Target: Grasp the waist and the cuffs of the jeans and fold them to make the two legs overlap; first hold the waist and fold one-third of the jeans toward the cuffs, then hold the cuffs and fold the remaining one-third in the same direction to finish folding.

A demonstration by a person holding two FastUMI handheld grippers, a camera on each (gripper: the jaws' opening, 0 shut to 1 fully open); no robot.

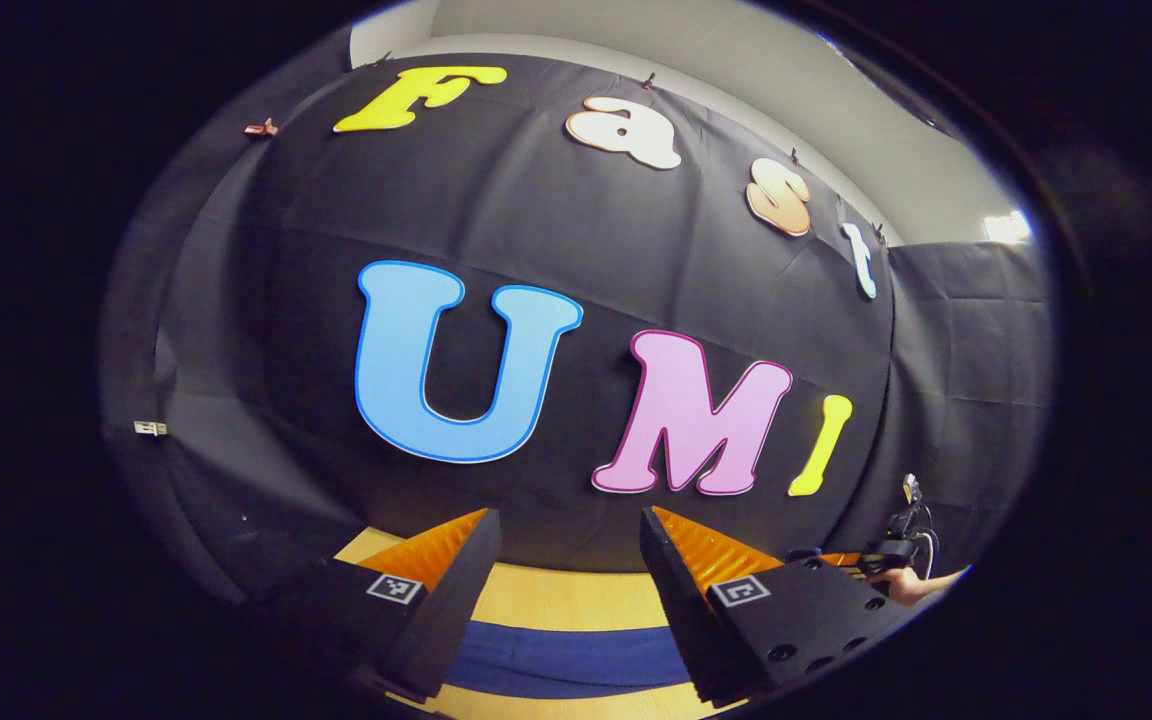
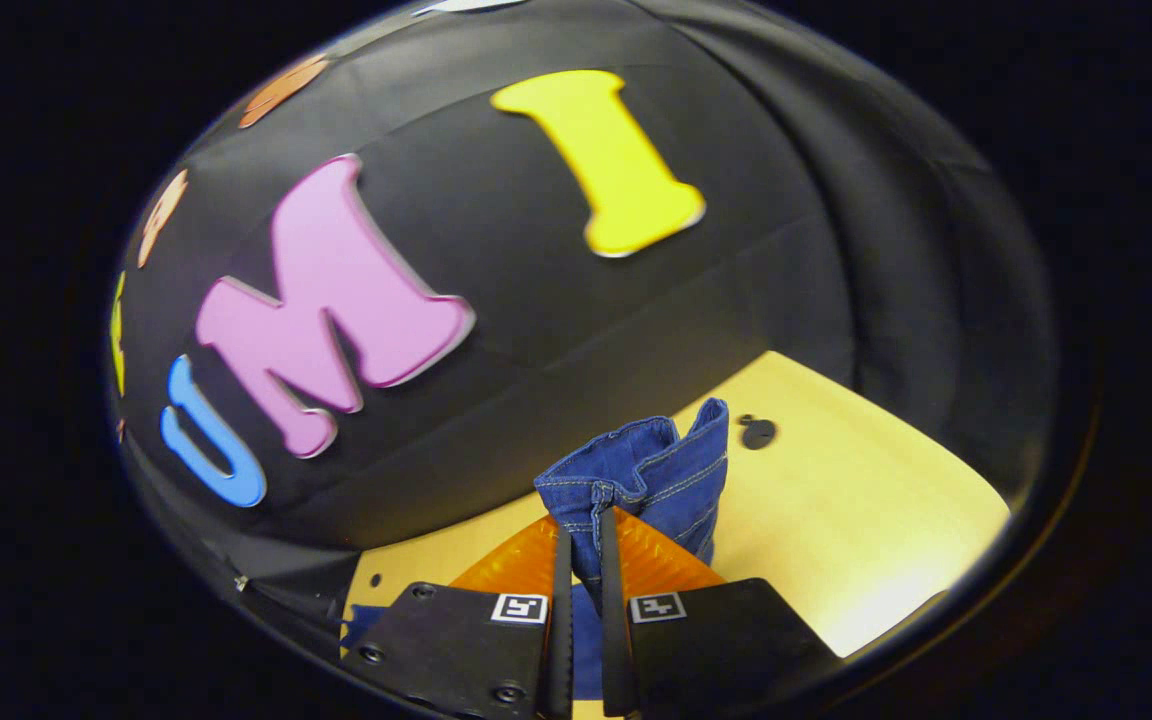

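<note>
Two tools: my right tool (image 2: 581, 590) pinches a bunched edge of the jeans (image 2: 641, 480), which stands up ahead of it; my left tool (image 1: 566, 590) gapes empty above denim lying crosswise on the bench (image 1: 556, 598).

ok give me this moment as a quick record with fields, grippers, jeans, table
left gripper: open, nothing between its fingers, above the blue denim jeans
right gripper: shut on a bunched, stitched edge of the jeans, lifted off the table
jeans under the left gripper: a flat blue band
table: light wooden tabletop
small dark round mark on table: beside the raised denim
</note>
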